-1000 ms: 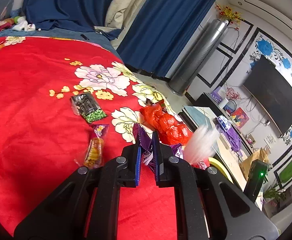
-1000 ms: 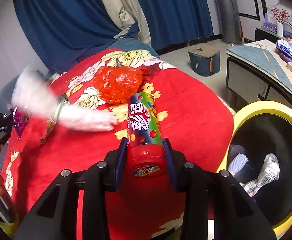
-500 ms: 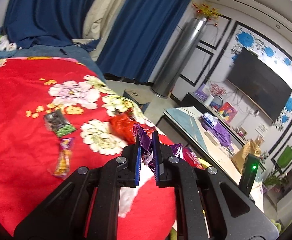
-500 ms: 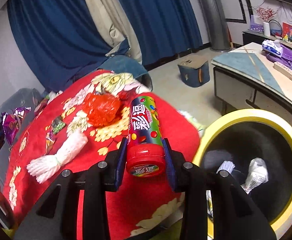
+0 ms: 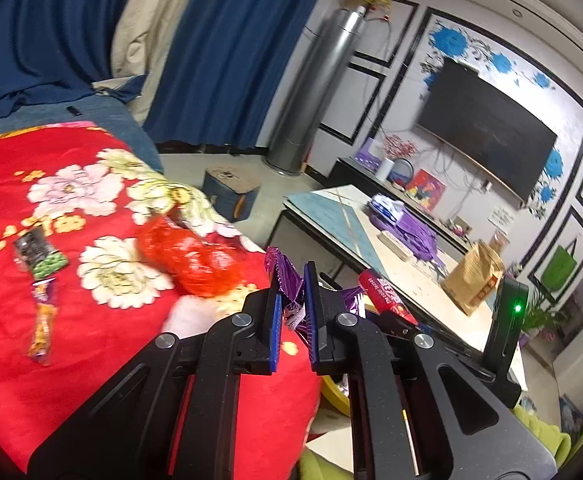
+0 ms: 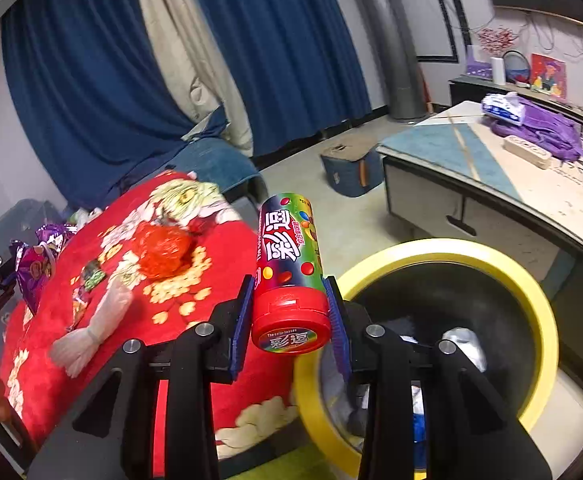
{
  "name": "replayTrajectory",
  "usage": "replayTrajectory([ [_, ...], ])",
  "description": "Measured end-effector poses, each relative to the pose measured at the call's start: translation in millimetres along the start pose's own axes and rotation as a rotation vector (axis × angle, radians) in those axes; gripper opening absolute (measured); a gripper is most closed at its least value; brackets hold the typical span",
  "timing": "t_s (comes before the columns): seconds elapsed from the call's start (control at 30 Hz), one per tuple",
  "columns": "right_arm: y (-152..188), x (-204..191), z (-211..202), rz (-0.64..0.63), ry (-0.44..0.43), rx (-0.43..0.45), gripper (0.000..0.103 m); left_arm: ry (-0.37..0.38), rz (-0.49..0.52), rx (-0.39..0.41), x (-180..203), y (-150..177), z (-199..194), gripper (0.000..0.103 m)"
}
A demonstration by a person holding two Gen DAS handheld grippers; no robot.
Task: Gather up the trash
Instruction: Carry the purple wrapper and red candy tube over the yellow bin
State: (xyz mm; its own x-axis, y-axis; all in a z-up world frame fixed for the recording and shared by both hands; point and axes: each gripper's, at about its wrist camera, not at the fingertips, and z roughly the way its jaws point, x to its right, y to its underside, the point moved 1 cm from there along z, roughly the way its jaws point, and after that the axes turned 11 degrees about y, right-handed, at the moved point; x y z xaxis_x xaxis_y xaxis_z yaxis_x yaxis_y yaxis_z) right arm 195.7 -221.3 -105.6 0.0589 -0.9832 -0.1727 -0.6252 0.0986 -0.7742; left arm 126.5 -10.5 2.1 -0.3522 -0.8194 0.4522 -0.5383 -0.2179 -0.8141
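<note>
A purple wrapper is being pinched in the left gripper and a candy tube in the right gripper, now carried closer to the yellow bin just beyond its jaws.

In the right wrist view, the bin sits at lower right, just beside the blanket at lower left, with the low table behind it at right. On the blanket, a crumpled bag lies at centre, and two wrappers and a glove lie left of it.
</note>
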Motion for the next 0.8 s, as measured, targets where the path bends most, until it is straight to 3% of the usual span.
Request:
replayTrajectory([
  [0.8, 9, 105, -27, 0.153, 0.187, 0.047, 0.033, 0.125, 0.151, -0.155, 73, 34, 84, 0.006],
])
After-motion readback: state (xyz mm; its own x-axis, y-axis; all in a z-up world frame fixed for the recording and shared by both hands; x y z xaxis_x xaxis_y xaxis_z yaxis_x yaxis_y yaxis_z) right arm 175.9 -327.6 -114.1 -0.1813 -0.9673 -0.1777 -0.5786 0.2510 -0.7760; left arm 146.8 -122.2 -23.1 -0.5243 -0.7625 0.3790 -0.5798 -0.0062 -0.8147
